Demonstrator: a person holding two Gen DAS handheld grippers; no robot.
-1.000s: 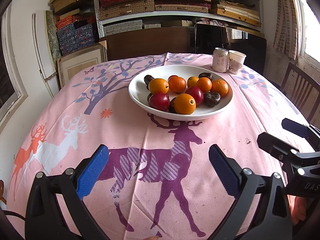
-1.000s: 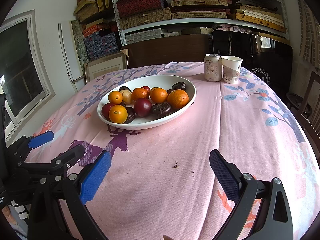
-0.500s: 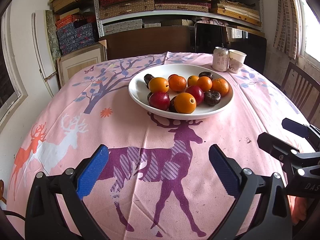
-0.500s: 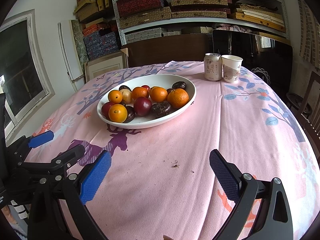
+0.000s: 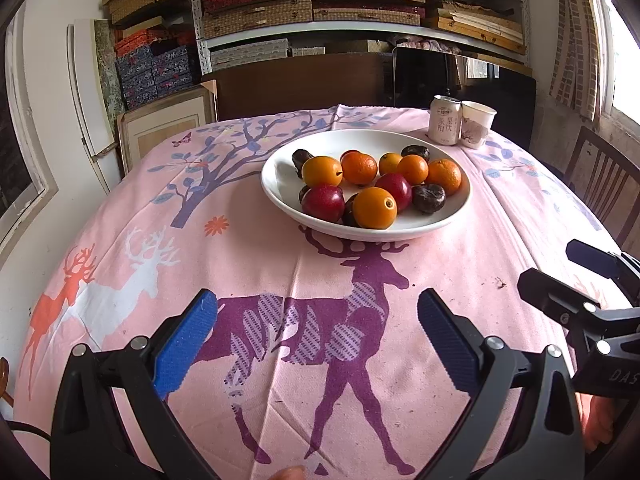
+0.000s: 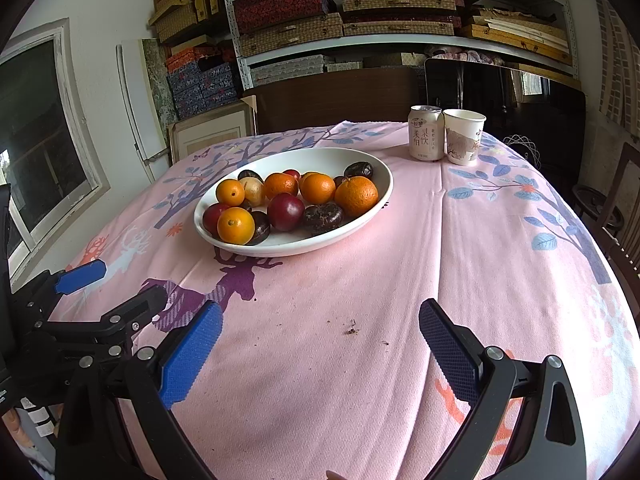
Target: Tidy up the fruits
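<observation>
A white bowl (image 5: pixel 456 216) sits mid-table and holds several oranges (image 5: pixel 374 207), red plums (image 5: pixel 323 202) and dark fruits (image 5: pixel 429 198). The bowl also shows in the right wrist view (image 6: pixel 380 184), with an orange (image 6: pixel 235 225) at its near left. My left gripper (image 5: pixel 318 332) is open and empty, low over the purple deer print, well short of the bowl. My right gripper (image 6: pixel 320 340) is open and empty over the pink cloth, near the table's front. Each gripper shows at the other view's edge.
A drink can (image 5: pixel 444 125) and a paper cup (image 5: pixel 477 124) stand behind the bowl, also seen in the right wrist view as can (image 6: pixel 425 132) and cup (image 6: pixel 463 136). A wooden chair (image 5: pixel 608 192) stands at the right. Shelves of boxes line the back wall.
</observation>
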